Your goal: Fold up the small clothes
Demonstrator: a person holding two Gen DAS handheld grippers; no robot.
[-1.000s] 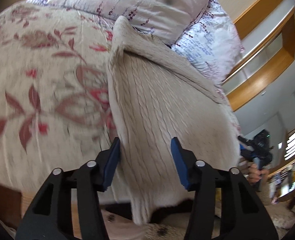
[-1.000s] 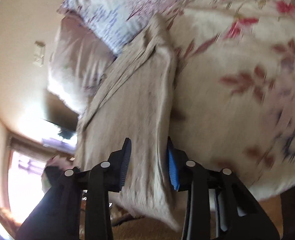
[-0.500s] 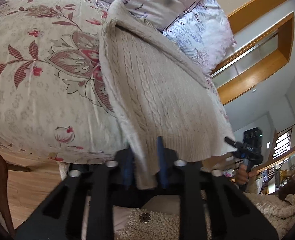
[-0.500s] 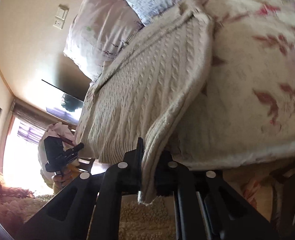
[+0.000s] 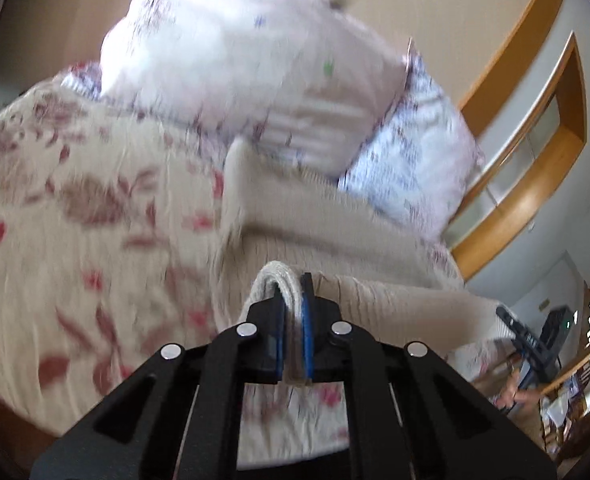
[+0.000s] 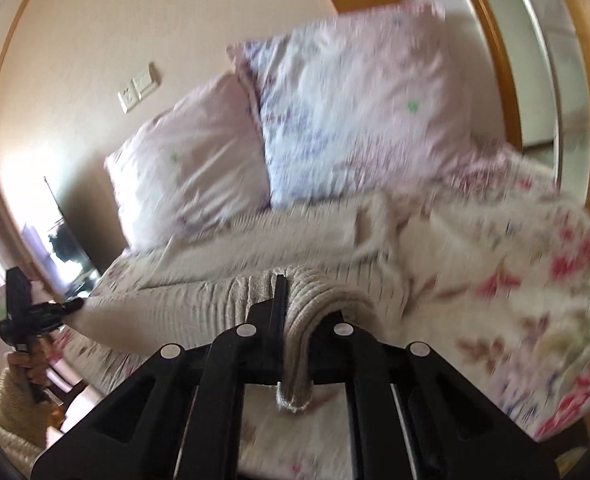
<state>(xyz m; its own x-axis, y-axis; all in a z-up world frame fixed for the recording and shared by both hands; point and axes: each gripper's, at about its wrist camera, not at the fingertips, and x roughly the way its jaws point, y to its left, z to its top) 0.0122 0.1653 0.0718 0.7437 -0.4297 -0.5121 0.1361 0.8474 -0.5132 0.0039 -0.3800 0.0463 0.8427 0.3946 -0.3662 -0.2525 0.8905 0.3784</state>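
Observation:
A cream cable-knit sweater (image 5: 335,232) lies on the floral bed cover, its hem lifted off the bed between my two grippers. My left gripper (image 5: 293,308) is shut on one hem corner, the knit bulging out over the jaws. My right gripper (image 6: 295,312) is shut on the other hem corner, which droops down between the fingers. The sweater (image 6: 255,256) stretches from the raised hem back toward the pillows. Each gripper shows in the other's view, the right gripper (image 5: 527,336) at the right edge and the left gripper (image 6: 27,312) at the left edge. Both views are motion-blurred.
Two pale pillows (image 6: 295,120) lean on the wall behind the sweater. The floral bed cover (image 5: 75,220) fills the bed around it. A wooden-framed opening (image 5: 535,120) stands to the right. A wall switch (image 6: 139,88) is above the pillows.
Both grippers shut on the hem corners that hung over the bed edge, then lifted them up and forward toward the pillows. The views swung upward.

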